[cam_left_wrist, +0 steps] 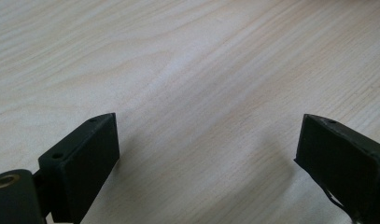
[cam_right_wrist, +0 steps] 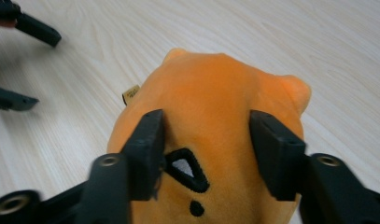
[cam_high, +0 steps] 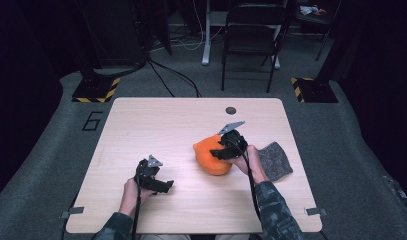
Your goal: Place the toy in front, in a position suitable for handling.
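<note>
Black hand-held gripper (cam_right_wrist: 206, 149) straddles rounded, fuzzy orange plush toy (cam_right_wrist: 215, 93) on woodgrain table (cam_right_wrist: 318, 42).

— What sort of room am I working in?

— A lab or recording studio, I'd say. My wooden table (cam_high: 141, 125) sits alone on grey carpet (cam_high: 51, 150), with dark curtains all round.

— What else shows it?

— Stand bases edged in yellow-black hazard tape (cam_high: 96, 90), cables (cam_high: 176, 75) trailing over the floor, a folding chair (cam_high: 251, 35) behind, and a "6" (cam_high: 92, 121) marked beside the table.
</note>
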Available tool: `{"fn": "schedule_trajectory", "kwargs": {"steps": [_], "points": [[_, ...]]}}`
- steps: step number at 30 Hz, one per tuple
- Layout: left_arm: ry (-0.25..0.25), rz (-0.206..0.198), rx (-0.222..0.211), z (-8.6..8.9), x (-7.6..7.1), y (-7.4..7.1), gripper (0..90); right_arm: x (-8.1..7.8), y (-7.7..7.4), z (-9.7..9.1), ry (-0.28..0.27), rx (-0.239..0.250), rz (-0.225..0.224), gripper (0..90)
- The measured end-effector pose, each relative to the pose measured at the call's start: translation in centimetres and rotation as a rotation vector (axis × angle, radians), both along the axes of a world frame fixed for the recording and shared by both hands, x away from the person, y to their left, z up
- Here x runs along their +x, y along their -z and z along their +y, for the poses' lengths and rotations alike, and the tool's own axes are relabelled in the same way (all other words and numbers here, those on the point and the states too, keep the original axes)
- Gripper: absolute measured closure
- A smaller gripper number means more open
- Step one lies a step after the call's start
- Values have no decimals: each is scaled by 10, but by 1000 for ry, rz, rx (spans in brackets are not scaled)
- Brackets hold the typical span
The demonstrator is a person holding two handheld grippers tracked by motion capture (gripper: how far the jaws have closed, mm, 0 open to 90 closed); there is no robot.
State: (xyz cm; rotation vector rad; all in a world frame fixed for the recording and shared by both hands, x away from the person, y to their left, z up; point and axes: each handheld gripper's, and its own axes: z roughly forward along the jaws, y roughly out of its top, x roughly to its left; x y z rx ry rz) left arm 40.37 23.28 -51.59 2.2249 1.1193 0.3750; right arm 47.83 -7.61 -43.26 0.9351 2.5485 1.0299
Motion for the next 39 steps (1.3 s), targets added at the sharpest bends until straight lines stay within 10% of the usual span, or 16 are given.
{"fn": "schedule_trajectory", "kwargs": {"steps": [8,15,23,39], "points": [[-9,-6,-2,-2,0,1,58,-8,-8,10,266,20,59,189],[-5,-1,-5,-1,0,0,58,-5,3,14,318,-15,90,446],[2,3,-4,-2,1,0,59,-9,10,9,253,11,58,671],[-1,-2,-20,-1,1,-1,63,-6,-4,5,-41,-9,-33,686]]}}
